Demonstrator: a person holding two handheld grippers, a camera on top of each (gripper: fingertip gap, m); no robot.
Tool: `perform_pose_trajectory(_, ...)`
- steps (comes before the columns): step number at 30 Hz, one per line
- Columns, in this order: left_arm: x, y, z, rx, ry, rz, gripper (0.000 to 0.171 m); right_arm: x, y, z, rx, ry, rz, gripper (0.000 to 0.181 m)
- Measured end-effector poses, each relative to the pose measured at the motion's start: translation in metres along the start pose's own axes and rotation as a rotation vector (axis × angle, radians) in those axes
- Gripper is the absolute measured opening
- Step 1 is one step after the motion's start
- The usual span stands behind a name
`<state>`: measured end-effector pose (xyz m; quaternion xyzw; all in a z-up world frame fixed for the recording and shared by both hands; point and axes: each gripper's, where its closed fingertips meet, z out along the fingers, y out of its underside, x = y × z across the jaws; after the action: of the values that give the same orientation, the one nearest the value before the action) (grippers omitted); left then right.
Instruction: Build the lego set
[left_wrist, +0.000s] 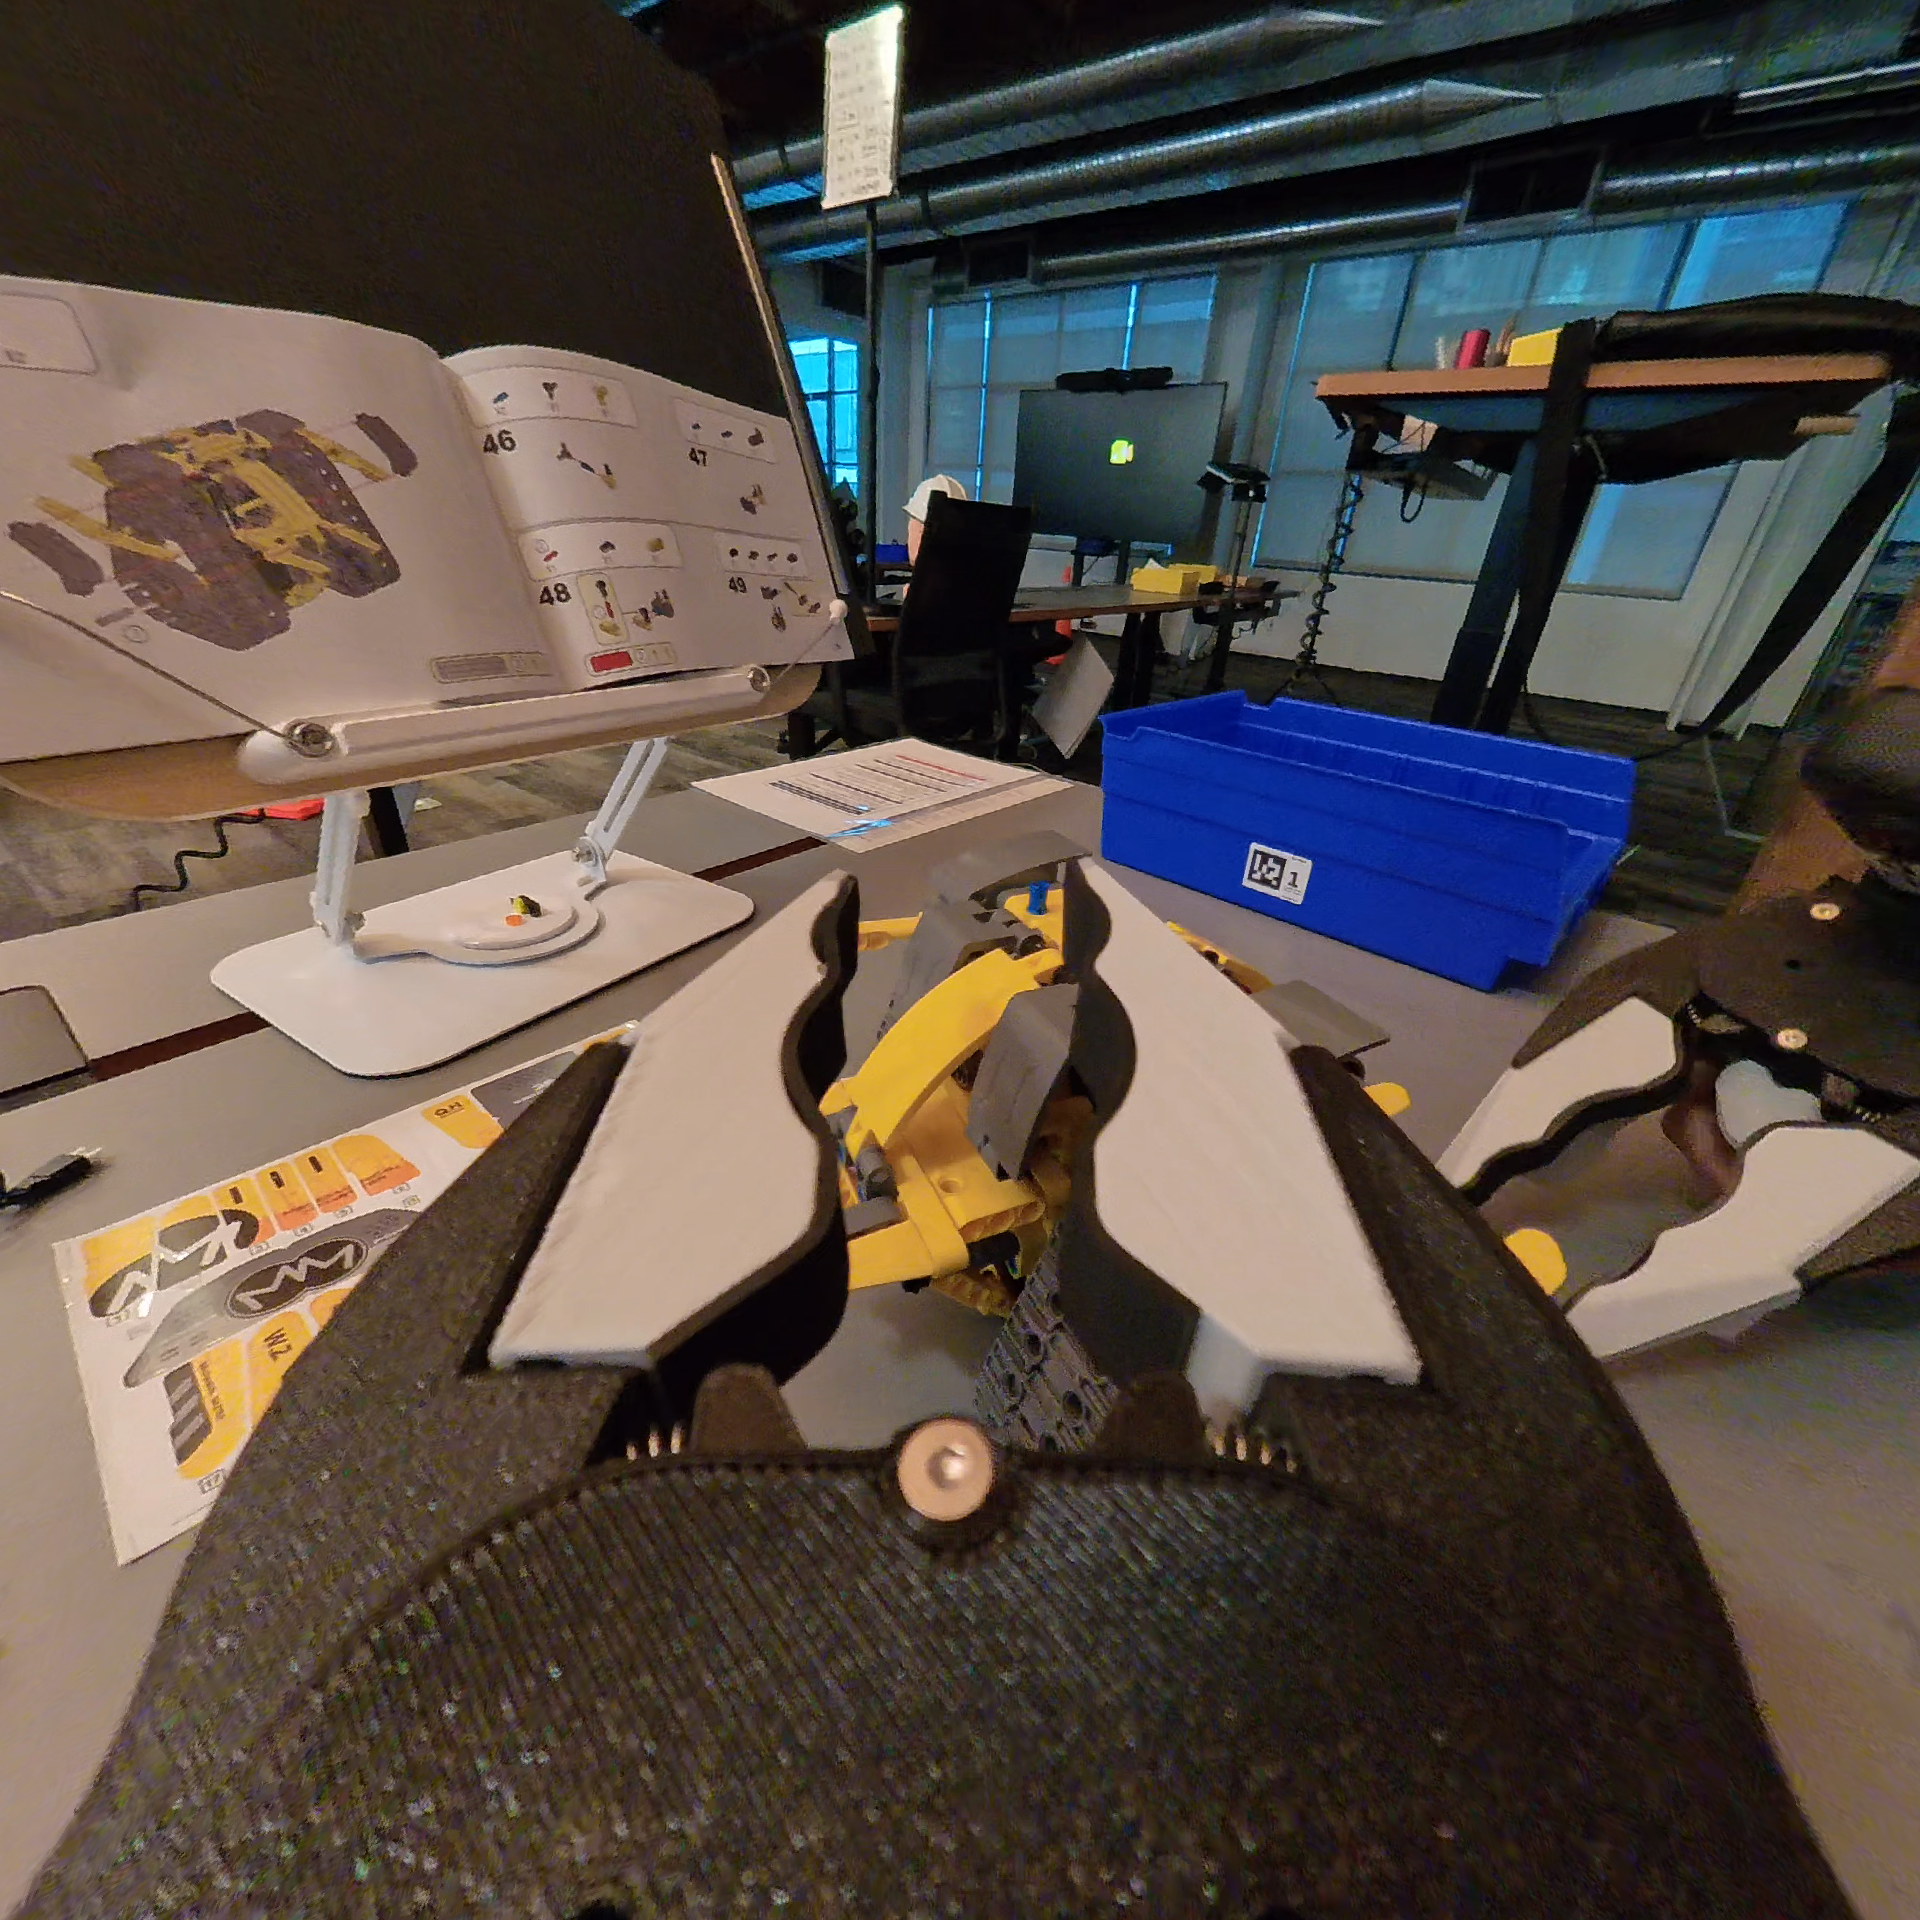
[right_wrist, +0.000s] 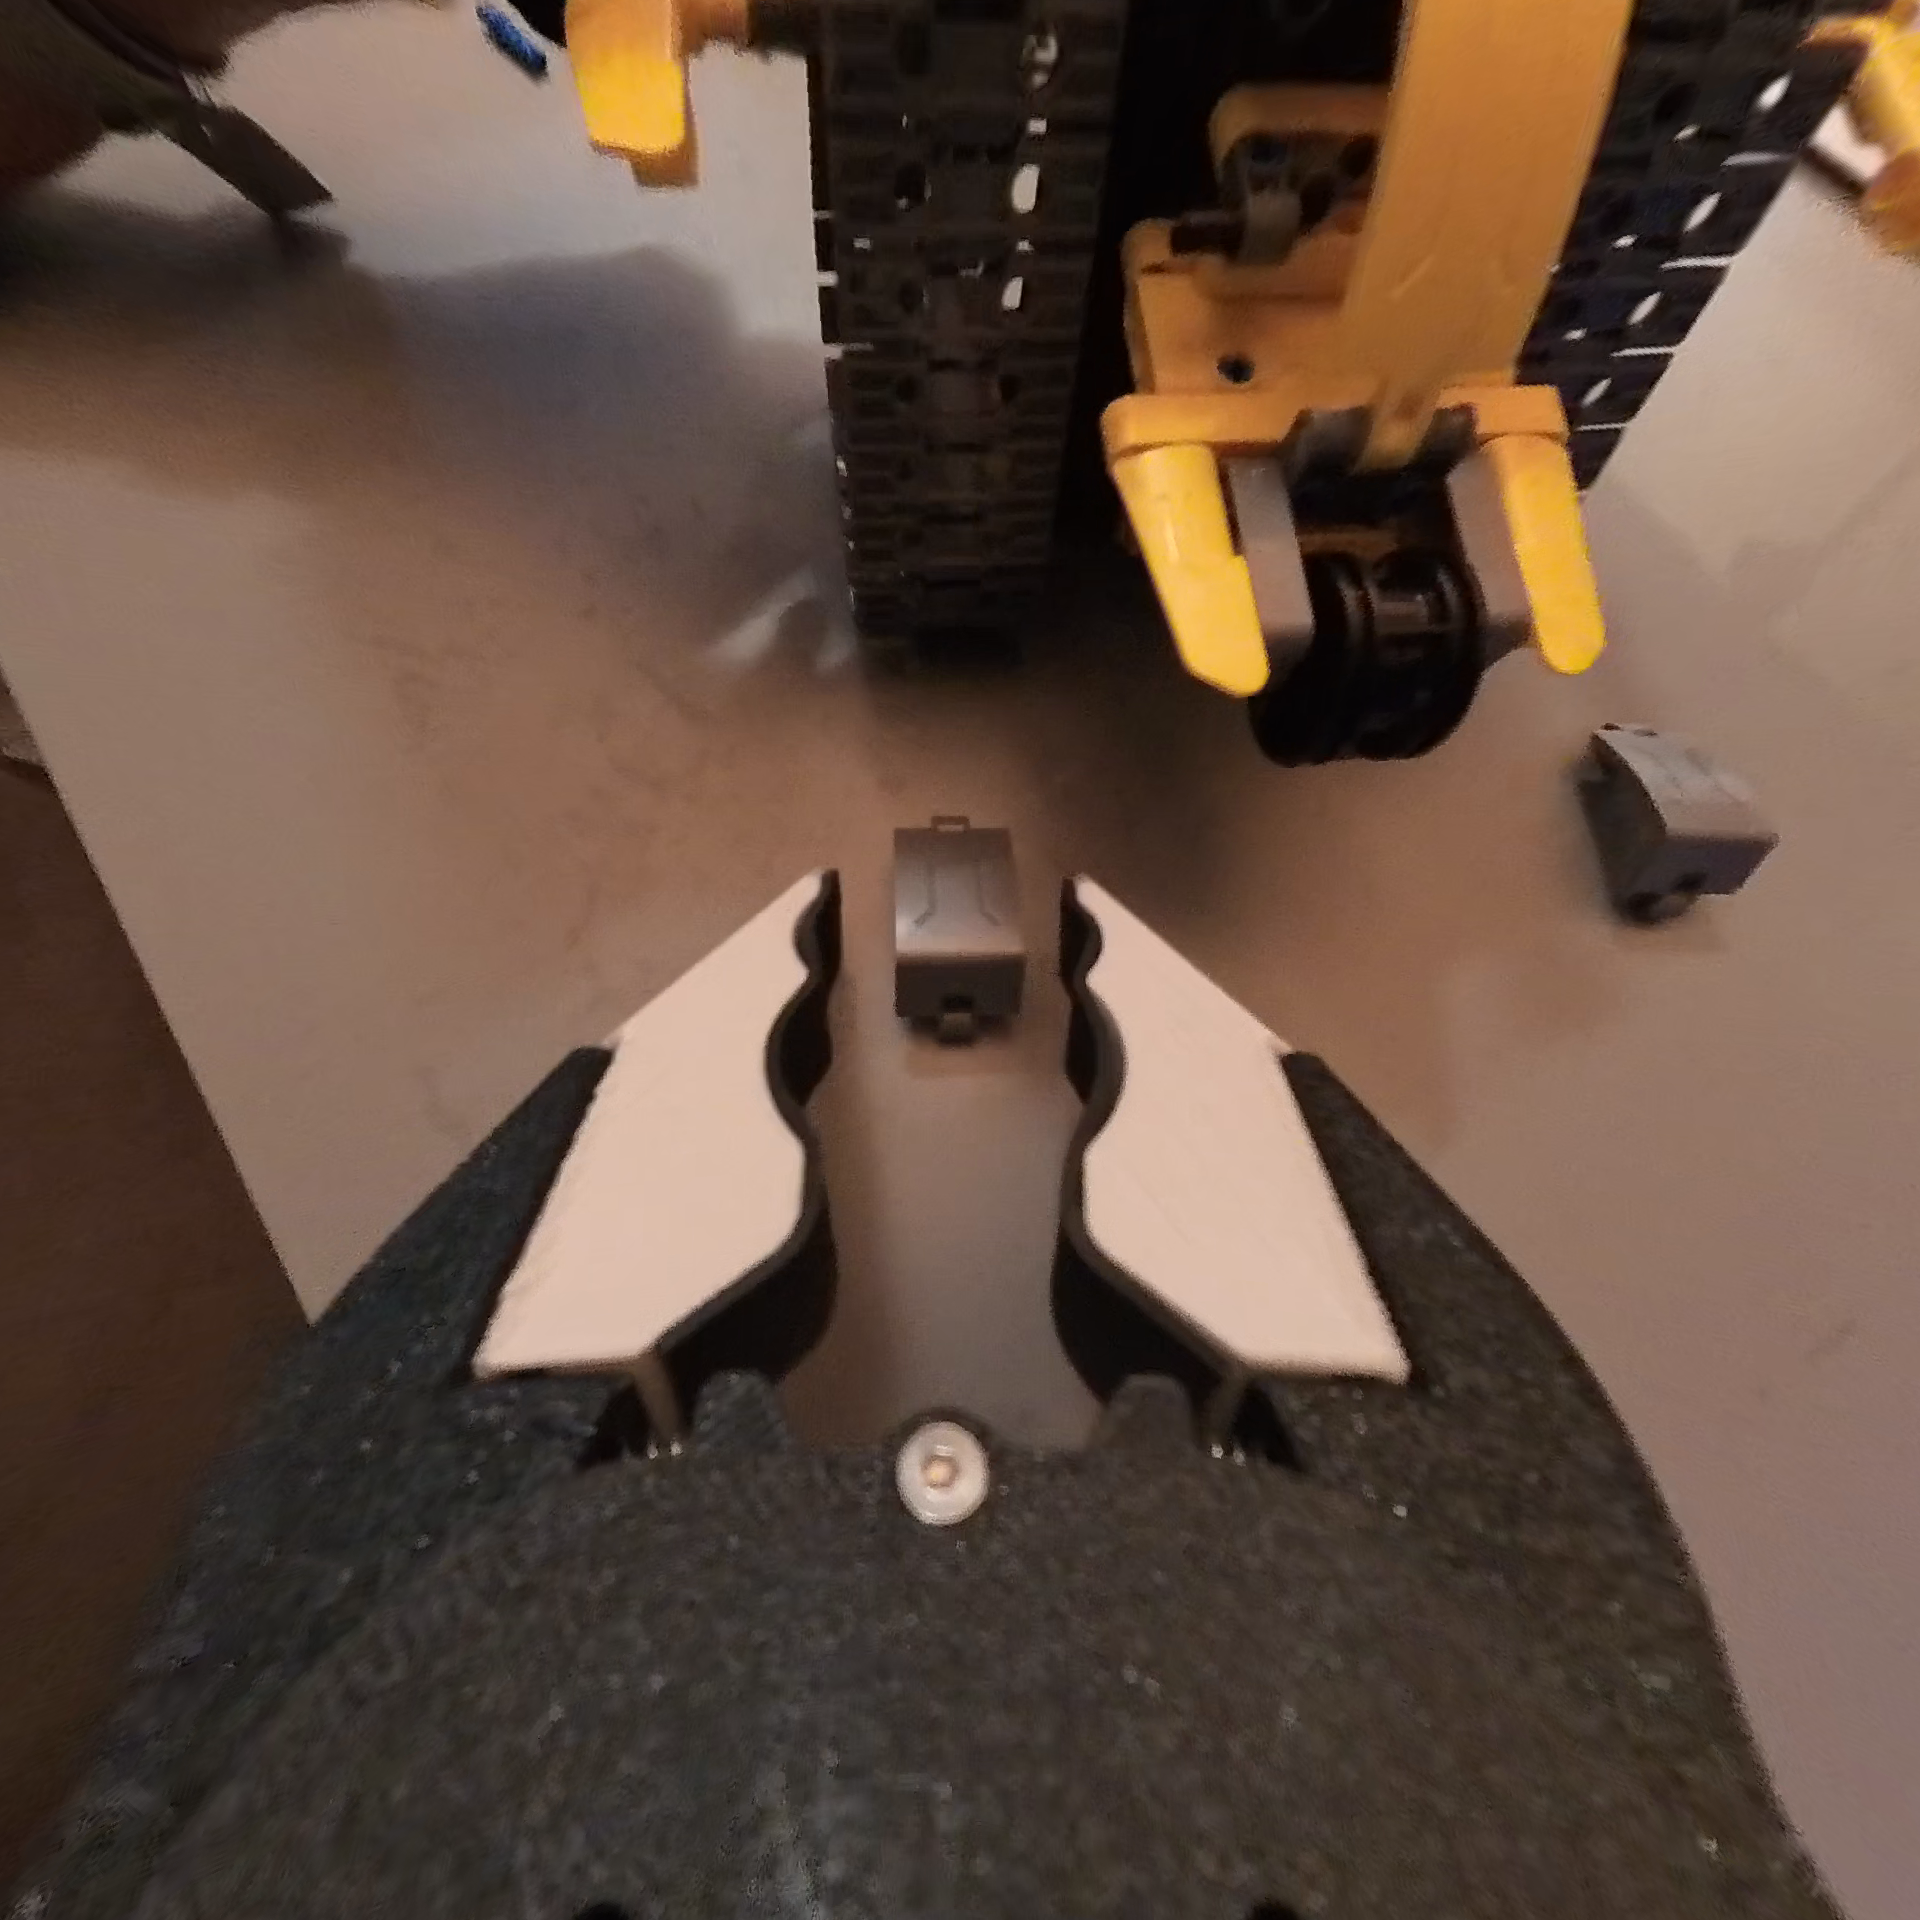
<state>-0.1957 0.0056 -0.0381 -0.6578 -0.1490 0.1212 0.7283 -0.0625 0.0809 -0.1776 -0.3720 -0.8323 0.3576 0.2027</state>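
A yellow and grey brick-built tracked model (left_wrist: 935, 1091) stands on the grey table (left_wrist: 125, 1455). My left gripper (left_wrist: 961, 914) straddles its upper part, and both pads touch its yellow arch and grey panels. My right gripper (right_wrist: 948, 904) is open and low over the table. A small dark grey piece (right_wrist: 956, 935) lies flat between its fingertips, touching neither. The right gripper also shows in the left wrist view (left_wrist: 1517, 1247), right of the model. The right wrist view shows the model's black track (right_wrist: 935, 312) and yellow frame (right_wrist: 1455, 260) just beyond the piece.
A second grey piece (right_wrist: 1673, 821) lies to the right. An open instruction booklet (left_wrist: 416, 499) rests on a white stand (left_wrist: 468, 977) at the back left. A sticker sheet (left_wrist: 239, 1299) lies front left. A blue bin (left_wrist: 1351, 831) and a printed sheet (left_wrist: 883, 790) sit behind. There is about 20 cm between the tips of the two grippers.
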Motion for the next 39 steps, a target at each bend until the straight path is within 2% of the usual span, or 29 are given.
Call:
perform_pose_trajectory(2, -0.001, 0.0, 0.0, 0.001, -0.001, -0.007, 0.038, 0.0, 0.002, 0.003, -0.014, 0.001, -0.006, 0.027)
perform_pose_trajectory(5, 0.0, 0.001, 0.0, 0.001, 0.005, -0.015, 0.038, -0.005, -0.007, 0.001, 0.035, -0.048, 0.016, 0.024)
perform_pose_trajectory(9, 0.004, -0.004, -0.002, 0.022, 0.015, 0.006, 0.038, -0.013, -0.041, -0.02, 0.25, -0.11, 0.029, 0.024)
perform_pose_trajectory(12, 0.007, -0.01, -0.004, 0.047, 0.027, 0.018, 0.038, -0.008, -0.068, -0.04, 0.427, -0.067, -0.003, 0.024)
perform_pose_trajectory(15, 0.01, -0.013, -0.006, 0.061, 0.051, 0.011, 0.039, 0.002, -0.083, -0.048, 0.514, -0.007, -0.014, 0.024)
perform_pose_trajectory(17, 0.02, -0.016, -0.007, 0.079, 0.123, -0.004, 0.045, 0.008, -0.087, -0.046, 0.527, 0.015, 0.009, 0.024)
perform_pose_trajectory(20, 0.054, -0.019, -0.014, 0.079, 0.342, -0.026, 0.05, 0.017, -0.088, -0.043, 0.536, 0.018, 0.091, 0.023)
perform_pose_trajectory(25, 0.081, -0.025, -0.023, 0.079, 0.425, 0.078, 0.044, 0.011, -0.103, -0.066, 0.686, -0.096, 0.17, 0.023)
perform_pose_trajectory(30, 0.124, -0.028, -0.04, 0.049, 0.656, 0.046, 0.044, -0.002, -0.12, -0.087, 0.821, -0.154, 0.156, 0.023)
perform_pose_trajectory(34, 0.139, -0.015, -0.039, -0.013, 0.709, 0.056, 0.042, -0.023, -0.131, -0.083, 0.839, -0.214, 0.099, 0.023)
perform_pose_trajectory(39, 0.141, -0.012, -0.038, -0.032, 0.705, 0.055, 0.032, -0.04, -0.136, -0.075, 0.818, -0.195, 0.011, 0.024)
